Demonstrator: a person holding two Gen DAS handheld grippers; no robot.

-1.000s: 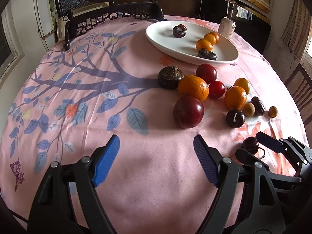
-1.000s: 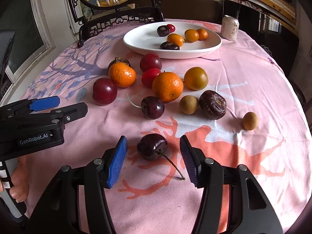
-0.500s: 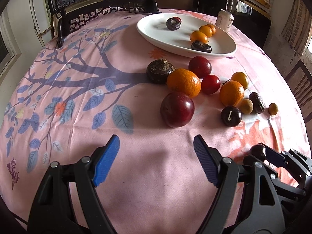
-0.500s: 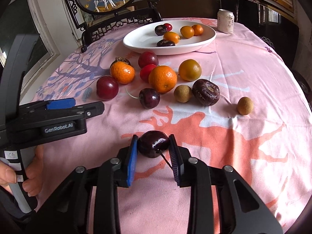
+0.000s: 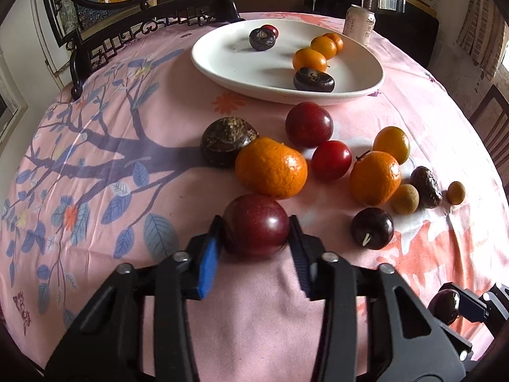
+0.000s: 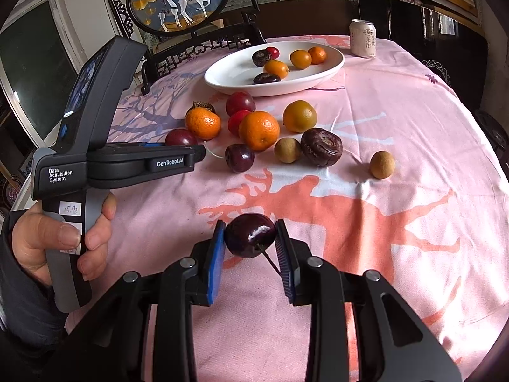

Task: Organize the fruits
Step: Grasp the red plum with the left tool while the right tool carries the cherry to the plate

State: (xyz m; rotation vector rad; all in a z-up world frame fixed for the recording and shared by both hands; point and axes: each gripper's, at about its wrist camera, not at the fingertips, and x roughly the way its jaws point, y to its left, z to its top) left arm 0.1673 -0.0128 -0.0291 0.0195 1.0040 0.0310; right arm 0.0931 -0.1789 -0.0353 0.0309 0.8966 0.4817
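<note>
Right wrist: white plate (image 6: 334,63) holds six fruits — right gripper (image 6: 250,242) clamps cherry (image 6: 249,235), left gripper (image 5: 256,238) closing on plum (image 5: 256,229).

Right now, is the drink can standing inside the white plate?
No, the drink can stands upright on the pink tablecloth beyond the white plate's far rim.

left tongs (image 6: 191,154): "GenRobot.AI", "Data Acquisition System" | can (image 6: 362,38): Chinese characters, unreadable

Glossy red plum (image 5: 256,227), pebbly-skinned orange (image 5: 271,167), matt pink cloth tablecloth (image 5: 133,102) (printed), smooth glazed white plate (image 5: 229,60)
</note>
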